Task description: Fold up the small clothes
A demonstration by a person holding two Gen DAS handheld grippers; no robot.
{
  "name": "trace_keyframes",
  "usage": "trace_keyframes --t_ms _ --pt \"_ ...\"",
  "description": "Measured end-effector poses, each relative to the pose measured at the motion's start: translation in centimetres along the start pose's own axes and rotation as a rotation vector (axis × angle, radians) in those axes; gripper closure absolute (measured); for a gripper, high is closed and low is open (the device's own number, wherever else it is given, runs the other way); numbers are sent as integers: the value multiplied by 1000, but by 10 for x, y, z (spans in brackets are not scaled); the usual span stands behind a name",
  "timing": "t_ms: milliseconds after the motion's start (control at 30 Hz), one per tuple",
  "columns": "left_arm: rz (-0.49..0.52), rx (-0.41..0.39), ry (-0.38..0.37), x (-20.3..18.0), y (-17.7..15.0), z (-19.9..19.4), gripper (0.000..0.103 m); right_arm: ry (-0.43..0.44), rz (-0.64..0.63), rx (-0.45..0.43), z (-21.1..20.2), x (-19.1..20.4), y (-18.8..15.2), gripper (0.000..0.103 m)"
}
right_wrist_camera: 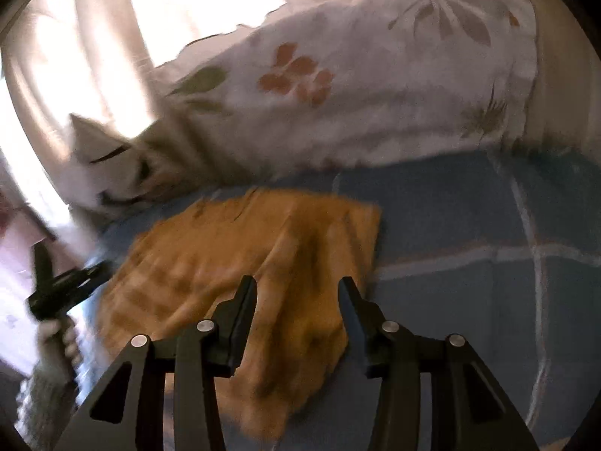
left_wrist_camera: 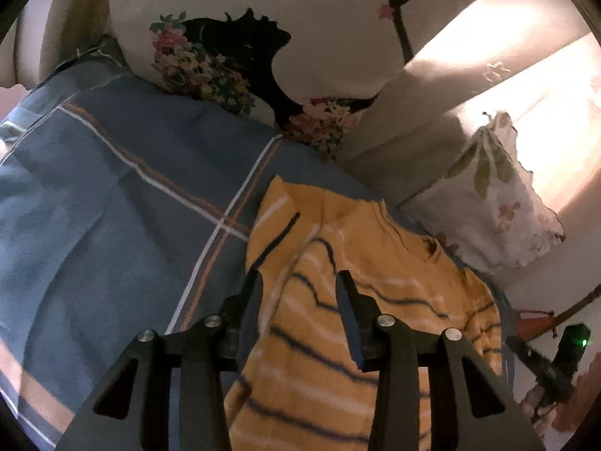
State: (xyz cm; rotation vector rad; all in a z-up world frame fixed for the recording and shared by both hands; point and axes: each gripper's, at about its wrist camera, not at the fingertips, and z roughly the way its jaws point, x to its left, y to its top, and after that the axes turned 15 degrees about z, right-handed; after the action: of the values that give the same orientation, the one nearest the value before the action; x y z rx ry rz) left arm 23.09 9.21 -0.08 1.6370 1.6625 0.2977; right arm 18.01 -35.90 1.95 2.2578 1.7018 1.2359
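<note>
The yellow striped shirt (left_wrist_camera: 338,300) lies on the blue bed (left_wrist_camera: 112,188), lower centre of both frames. Left tongs (left_wrist_camera: 298,282) and right tongs (right_wrist_camera: 296,289) gape empty over it, probably poised to pinch an edge.

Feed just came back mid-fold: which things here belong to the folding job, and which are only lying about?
Job:
- striped yellow shirt on the blue bedsheet
- left gripper, open
- right gripper, open

Lying about:
- silhouette-print pillow
- floral pillow
- curtain
</note>
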Motion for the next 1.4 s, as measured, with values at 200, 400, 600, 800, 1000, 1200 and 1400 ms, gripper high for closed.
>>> trace_keyframes --t_ms 200,400,600,800,1000,1200,1400 --pt "80 24 -53 -15 -30 -3 56 -90 -192 9 10 28 -65 50" --pt "60 80 23 -8 -45 13 53 -90 -105 10 5 16 -46 96" --pt "57 73 20 -8 -47 13 53 -168 31 52 4 -36 -35 97" --pt "-18 67 -28 3 -43 -3 53 -154 93 39 -8 -52 -34 69" --pt "30 5 -33 -5 -11 -25 53 -151 109 -95 -61 -56 -29 66" --pt "146 57 -11 -40 37 28 53 -28 87 -73 -46 -22 -21 66" --pt "279 165 87 -54 57 96 53 4 68 -23 -15 -5 -23 66"
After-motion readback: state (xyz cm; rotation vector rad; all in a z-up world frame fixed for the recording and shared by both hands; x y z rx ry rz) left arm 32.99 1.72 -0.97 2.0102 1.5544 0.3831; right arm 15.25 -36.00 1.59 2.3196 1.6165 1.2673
